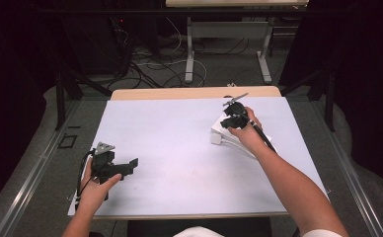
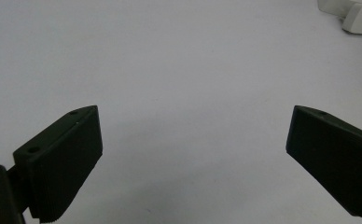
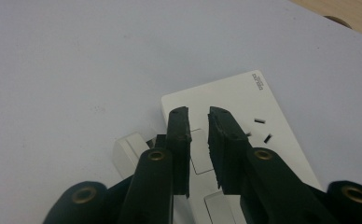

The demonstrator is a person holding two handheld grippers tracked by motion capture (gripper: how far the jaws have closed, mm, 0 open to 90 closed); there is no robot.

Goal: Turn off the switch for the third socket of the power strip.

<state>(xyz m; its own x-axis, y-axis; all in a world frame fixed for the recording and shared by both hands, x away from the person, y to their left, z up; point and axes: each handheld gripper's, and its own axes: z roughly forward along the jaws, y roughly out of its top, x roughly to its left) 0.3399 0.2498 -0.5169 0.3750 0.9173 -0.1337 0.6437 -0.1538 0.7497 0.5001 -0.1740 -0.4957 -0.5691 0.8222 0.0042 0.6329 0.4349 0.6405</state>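
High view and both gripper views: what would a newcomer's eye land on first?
Probably the white power strip at the right far side of the white table cover, with the right gripper poised over its switches, jaws nearly closed with a slim gap. Next, the left gripper at the near left edge, jaws wide open over bare cover.

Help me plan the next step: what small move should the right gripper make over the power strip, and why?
Probably lower the right gripper straight down. Its jaws, nearly closed with a thin gap, hover over a switch button on the white power strip, gripping nothing. The left gripper waits open, away on the bare white mat.
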